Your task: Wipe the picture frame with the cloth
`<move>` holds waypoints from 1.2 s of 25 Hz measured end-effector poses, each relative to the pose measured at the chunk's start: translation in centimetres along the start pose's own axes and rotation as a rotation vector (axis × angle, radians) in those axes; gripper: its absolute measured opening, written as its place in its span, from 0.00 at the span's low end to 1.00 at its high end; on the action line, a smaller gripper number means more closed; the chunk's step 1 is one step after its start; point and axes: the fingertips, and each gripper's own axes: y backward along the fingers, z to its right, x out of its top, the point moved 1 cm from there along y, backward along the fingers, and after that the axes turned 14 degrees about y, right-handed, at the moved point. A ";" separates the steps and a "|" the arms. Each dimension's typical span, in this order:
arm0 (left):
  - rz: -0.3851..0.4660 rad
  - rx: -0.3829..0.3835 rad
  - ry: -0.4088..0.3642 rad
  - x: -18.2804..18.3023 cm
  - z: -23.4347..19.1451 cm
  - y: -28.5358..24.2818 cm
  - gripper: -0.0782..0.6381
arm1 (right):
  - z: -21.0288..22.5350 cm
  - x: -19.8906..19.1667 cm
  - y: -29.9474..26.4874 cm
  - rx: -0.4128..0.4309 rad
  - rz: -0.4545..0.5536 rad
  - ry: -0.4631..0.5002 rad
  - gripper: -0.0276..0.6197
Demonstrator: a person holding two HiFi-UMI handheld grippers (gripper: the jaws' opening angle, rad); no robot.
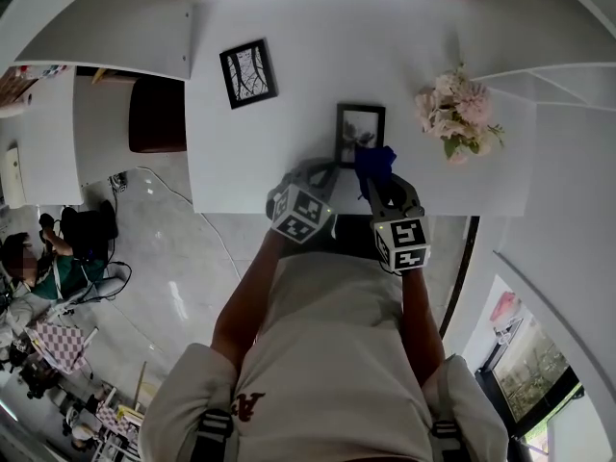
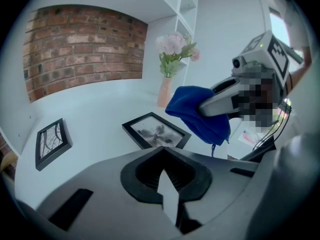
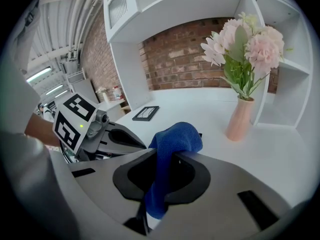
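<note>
Left of the picture frame [image 1: 360, 131] the white tabletop [image 1: 289, 152] lies bare up to a second frame [image 1: 248, 72]. To its right, near, stands a vase of flowers [image 1: 458, 114]. A blue cloth [image 1: 373, 162] overhangs its near edge.

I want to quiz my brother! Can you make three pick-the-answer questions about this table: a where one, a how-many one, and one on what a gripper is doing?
1. Where is the vase of pink flowers?
A) right of both frames
B) between the frames
C) on the floor

2. How many picture frames lie on the white table?
A) one
B) two
C) four

3. The right gripper is
A) open, empty
B) shut on the blue cloth
C) shut on a frame

Answers: 1 A, the head view shows it; 2 B, a near frame and a far frame; 3 B, the jaws pinch the cloth.
</note>
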 end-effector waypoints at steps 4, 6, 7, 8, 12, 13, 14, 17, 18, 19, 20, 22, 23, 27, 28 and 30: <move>-0.020 0.005 0.000 -0.4 -0.1 -0.6 0.11 | 0.0 0.0 -0.7 0.008 -0.005 0.014 0.09; -0.032 0.007 0.000 -0.6 -0.2 -0.9 0.11 | 0.0 0.2 -1.1 0.012 -0.003 0.020 0.09; -0.037 0.009 -0.001 -0.7 -0.2 -1.0 0.11 | -0.1 0.3 -1.2 0.013 -0.002 0.022 0.09; -0.042 0.011 -0.001 -0.8 -0.3 -1.1 0.11 | -0.1 0.3 -1.4 0.015 -0.002 0.024 0.09; -0.057 0.013 -0.002 -1.2 -0.4 -1.4 0.11 | -0.4 0.5 -2.1 0.025 -0.002 0.032 0.09; -0.058 0.013 -0.004 -1.3 -0.4 -1.5 0.11 | -0.5 0.6 -2.3 0.027 -0.002 0.036 0.09; -0.060 0.013 -0.006 -1.4 -0.4 -1.6 0.11 | -0.6 0.6 -2.4 0.031 -0.001 0.040 0.09; -0.069 0.018 -0.009 -1.6 -0.4 -1.8 0.11 | -0.9 0.7 -2.9 0.043 0.009 0.050 0.10; -0.070 0.020 -0.007 -1.7 -0.4 -1.8 0.11 | -1.0 0.8 -3.1 0.047 0.013 0.050 0.10; -0.070 0.021 -0.004 -1.7 -0.4 -1.9 0.11 | -1.1 0.9 -3.2 0.051 0.017 0.051 0.10; -0.070 0.021 0.000 -1.7 -0.4 -1.9 0.11 | -1.2 1.0 -3.4 0.053 0.019 0.051 0.10; -0.068 0.021 0.007 -1.7 -0.4 -1.9 0.11 | -1.3 1.0 -3.9 0.058 0.021 0.052 0.10; -0.067 0.020 0.010 -1.7 -0.4 -1.9 0.11 | -1.4 1.0 -4.2 0.061 0.019 0.053 0.10; -0.070 0.024 0.010 -1.7 -0.4 -1.9 0.11 | -1.9 0.4 -5.3 0.085 -0.002 0.064 0.10; -0.071 0.026 0.008 -1.7 -0.4 -1.9 0.11 | -2.0 0.4 -5.7 0.093 -0.004 0.070 0.10; -0.071 0.029 0.005 -1.7 -0.4 -1.9 0.11 | -2.3 0.3 -6.3 0.111 -0.008 0.078 0.10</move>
